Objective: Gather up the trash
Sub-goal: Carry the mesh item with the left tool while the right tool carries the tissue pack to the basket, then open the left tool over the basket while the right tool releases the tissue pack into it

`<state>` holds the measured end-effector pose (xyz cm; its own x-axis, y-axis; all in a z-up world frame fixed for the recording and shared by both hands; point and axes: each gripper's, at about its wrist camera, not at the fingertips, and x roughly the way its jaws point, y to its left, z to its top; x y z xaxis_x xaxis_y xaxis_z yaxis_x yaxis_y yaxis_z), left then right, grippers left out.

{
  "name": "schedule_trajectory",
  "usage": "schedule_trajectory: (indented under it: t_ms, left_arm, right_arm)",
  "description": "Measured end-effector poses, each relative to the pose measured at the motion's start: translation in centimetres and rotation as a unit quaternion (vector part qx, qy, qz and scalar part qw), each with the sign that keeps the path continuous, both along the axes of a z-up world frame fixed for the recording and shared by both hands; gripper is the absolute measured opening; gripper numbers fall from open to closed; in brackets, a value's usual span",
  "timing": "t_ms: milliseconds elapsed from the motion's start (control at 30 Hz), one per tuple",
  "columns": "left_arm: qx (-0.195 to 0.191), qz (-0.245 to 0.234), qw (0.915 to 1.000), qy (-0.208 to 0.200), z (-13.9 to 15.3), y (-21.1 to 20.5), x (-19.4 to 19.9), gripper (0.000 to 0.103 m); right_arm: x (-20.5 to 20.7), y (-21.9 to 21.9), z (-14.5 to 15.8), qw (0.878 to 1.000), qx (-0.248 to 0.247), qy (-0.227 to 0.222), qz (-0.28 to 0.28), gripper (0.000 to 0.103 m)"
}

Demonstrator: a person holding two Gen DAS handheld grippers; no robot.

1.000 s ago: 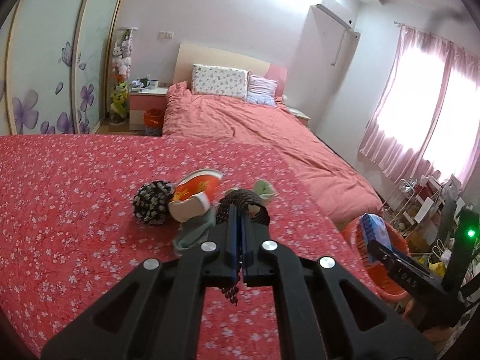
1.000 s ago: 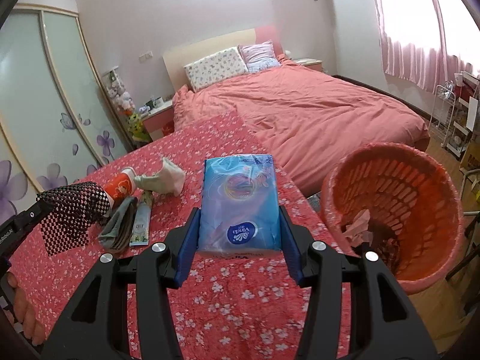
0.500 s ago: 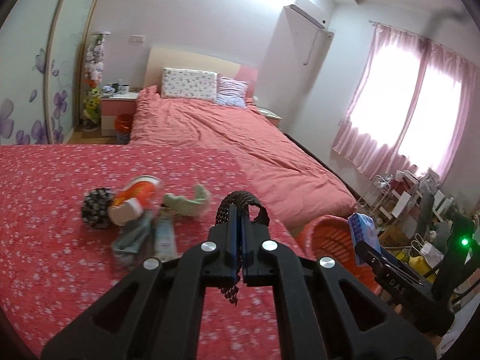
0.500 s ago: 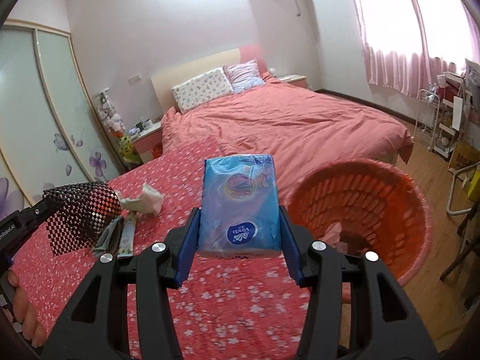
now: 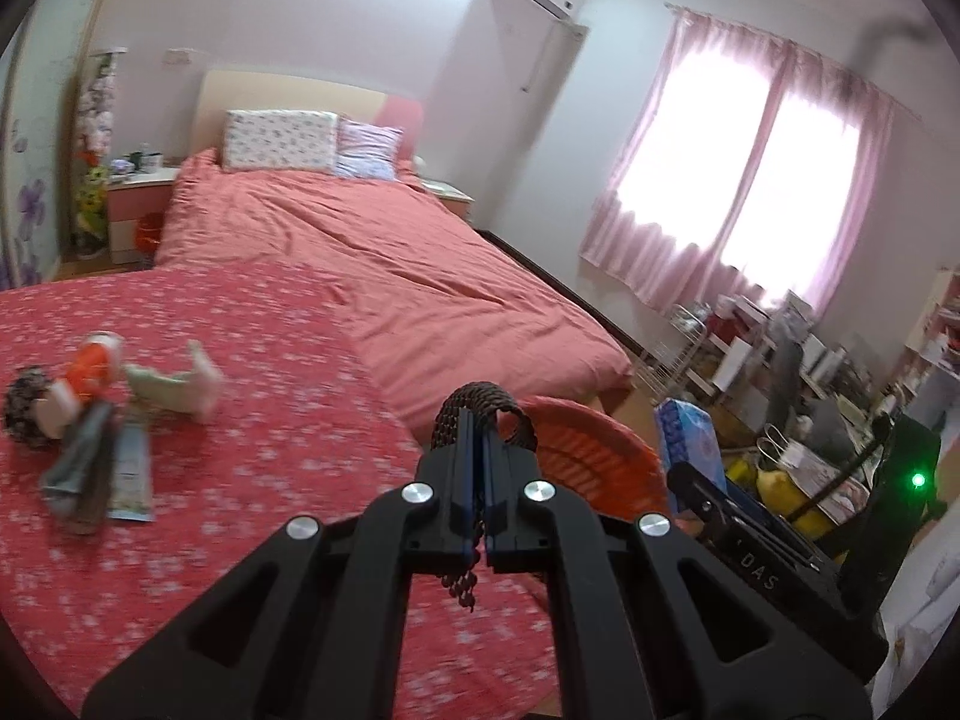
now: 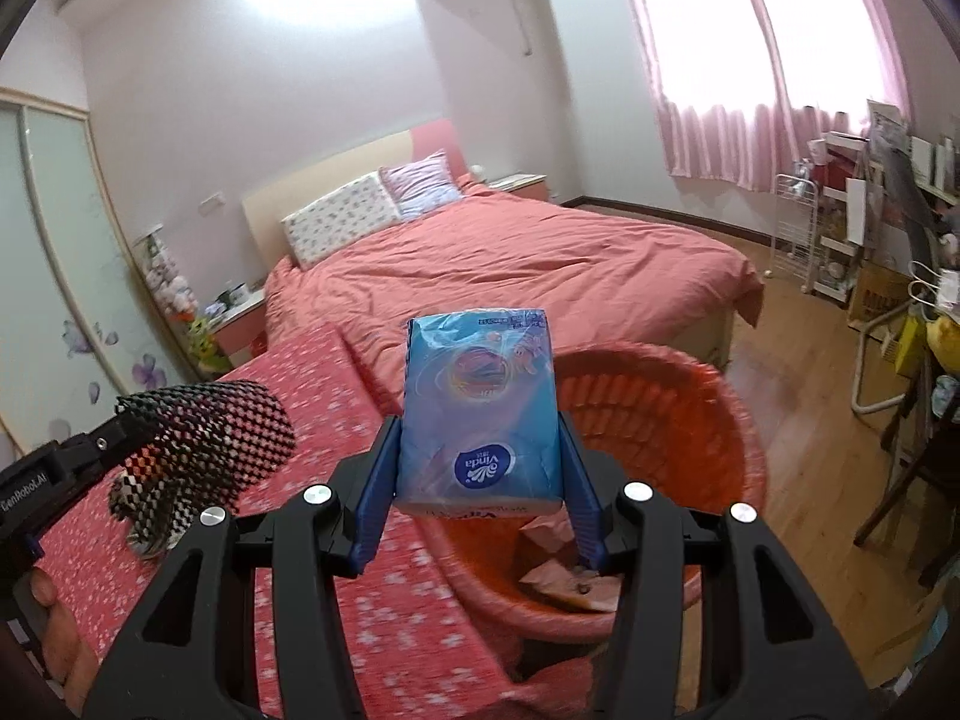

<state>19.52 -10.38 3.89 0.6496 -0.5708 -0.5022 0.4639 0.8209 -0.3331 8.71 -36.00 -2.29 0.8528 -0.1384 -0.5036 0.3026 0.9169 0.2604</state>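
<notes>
My left gripper [image 5: 478, 450] is shut on a black checkered mesh cloth [image 5: 487, 414], which loops over its tips; the same cloth [image 6: 204, 450] hangs at the left of the right wrist view. My right gripper [image 6: 480, 468] is shut on a blue tissue pack [image 6: 480, 408], held above the near rim of the orange laundry-style basket [image 6: 708, 420]. That basket [image 5: 588, 456] lies just beyond the left fingertips, past the edge of the red flowered spread [image 5: 270, 408]. Crumpled paper scraps [image 6: 564, 576] lie at its bottom.
More litter sits at the left on the spread: an orange cup [image 5: 90, 360], a pale crumpled wrapper [image 5: 180, 384], a dark patterned ball [image 5: 24, 408], flat packets [image 5: 102, 468]. A pink bed [image 5: 390, 264] lies beyond. Racks and clutter [image 5: 810, 396] stand at the right by the window.
Both grippers have swung right, away from the litter pile and toward the basket. The basket now lies directly under the tissue pack and close ahead of the mesh cloth.
</notes>
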Motion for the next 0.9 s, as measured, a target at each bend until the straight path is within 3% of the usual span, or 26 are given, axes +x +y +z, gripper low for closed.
schedule_trajectory:
  t_ms: [367, 733, 800, 833, 867, 900]
  left_arm:
    - [0.006, -0.061, 0.9978, 0.024, -2.9, -7.8, 1.7, 0.003]
    - [0.016, -0.1, 0.993, 0.061, -6.4, -12.4, 3.8, 0.005]
    - [0.021, -0.097, 0.992, 0.078, -7.5, -12.8, 4.5, 0.017]
    - [0.025, -0.091, 0.9919, 0.085, -8.0, -12.8, 4.9, 0.03]
    - [0.027, -0.085, 0.9919, 0.09, -8.5, -12.6, 5.1, 0.036]
    - [0.028, -0.083, 0.9918, 0.093, -8.7, -12.5, 5.3, 0.037]
  right_arm:
    - [0.6, -4.0, -1.4, 0.999, 0.019, -0.001, -0.03, 0.051]
    - [1.5, -7.1, -3.2, 0.998, 0.046, 0.007, -0.04, 0.052]
    - [1.7, -7.6, -3.6, 0.998, 0.056, 0.01, -0.037, 0.053]
    - [1.9, -7.8, -3.7, 0.997, 0.061, 0.013, -0.037, 0.054]
    - [2.1, -8.0, -4.1, 0.997, 0.067, 0.017, -0.038, 0.054]
    - [2.2, -8.2, -4.2, 0.997, 0.071, 0.019, -0.038, 0.055]
